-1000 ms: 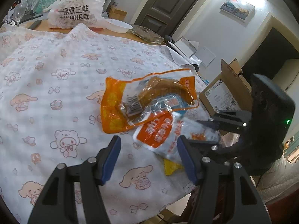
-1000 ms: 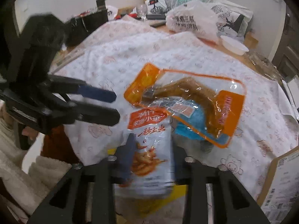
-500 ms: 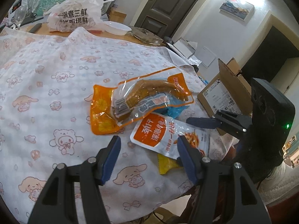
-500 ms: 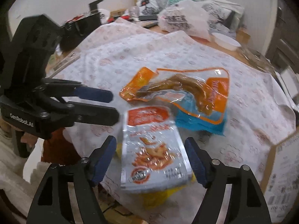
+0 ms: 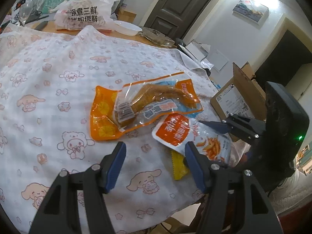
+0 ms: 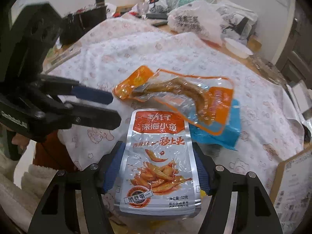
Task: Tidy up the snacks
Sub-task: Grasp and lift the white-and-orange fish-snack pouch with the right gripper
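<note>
A silver and orange fish snack pouch [image 6: 159,156] lies flat on the patterned cloth [image 5: 48,81] near the table's front edge. My right gripper [image 6: 158,165] straddles it and its jaws are closing, with the pouch's side edges close to both pads. From the left wrist view the pouch [image 5: 181,132] shows with one right gripper finger [image 5: 216,126] over it. Behind it lies an orange clear pack [image 5: 140,107] holding a brown meat piece, on a blue pack [image 6: 216,130]. A yellow pack [image 5: 178,165] peeks from under the pouch. My left gripper [image 5: 155,165] stands open over bare cloth, to the pouch's left.
An open cardboard box [image 5: 239,99] stands just off the table's right edge. At the back are a white printed plastic bag [image 5: 83,13], a white bowl [image 5: 126,28] and a black pot [image 6: 83,21]. A white fleecy sleeve [image 6: 39,177] shows below the left gripper.
The right gripper let go of the fish pouch, which now lies flat on the cloth. Its jaws opened wide and then narrowed around the pouch. The left gripper has kept its opening.
</note>
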Available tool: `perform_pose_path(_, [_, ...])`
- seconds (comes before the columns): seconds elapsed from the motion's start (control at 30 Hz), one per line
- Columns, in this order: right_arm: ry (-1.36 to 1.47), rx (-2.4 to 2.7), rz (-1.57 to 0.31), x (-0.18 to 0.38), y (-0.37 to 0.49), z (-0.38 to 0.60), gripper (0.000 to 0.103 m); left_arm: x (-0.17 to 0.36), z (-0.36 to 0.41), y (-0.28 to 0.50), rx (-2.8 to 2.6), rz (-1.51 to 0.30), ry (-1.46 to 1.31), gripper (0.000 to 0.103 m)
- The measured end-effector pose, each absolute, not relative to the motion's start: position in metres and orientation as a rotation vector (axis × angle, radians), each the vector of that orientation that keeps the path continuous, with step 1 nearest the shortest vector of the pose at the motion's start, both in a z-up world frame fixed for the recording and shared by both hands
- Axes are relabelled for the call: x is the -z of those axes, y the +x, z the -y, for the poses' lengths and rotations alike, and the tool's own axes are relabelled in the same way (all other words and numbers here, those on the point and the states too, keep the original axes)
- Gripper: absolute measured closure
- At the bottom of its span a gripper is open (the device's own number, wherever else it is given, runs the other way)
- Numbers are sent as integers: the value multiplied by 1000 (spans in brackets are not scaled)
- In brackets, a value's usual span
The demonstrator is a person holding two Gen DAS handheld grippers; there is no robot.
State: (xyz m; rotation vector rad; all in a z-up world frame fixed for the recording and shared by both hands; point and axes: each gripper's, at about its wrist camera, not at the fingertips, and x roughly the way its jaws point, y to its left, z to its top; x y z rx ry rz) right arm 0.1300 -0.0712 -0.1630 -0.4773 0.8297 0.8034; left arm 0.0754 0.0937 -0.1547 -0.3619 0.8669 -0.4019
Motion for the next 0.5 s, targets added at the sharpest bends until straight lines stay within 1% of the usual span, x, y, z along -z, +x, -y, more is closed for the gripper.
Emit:
perform_pose_path(0.23, [-442,-747,-823,147,110,102,40,147,-76,69,433,-863,-332,44])
perform_pose_path(0.5, [-350,-616,-856,156,103,145,39,155,-32,80,503,-930,-257,43])
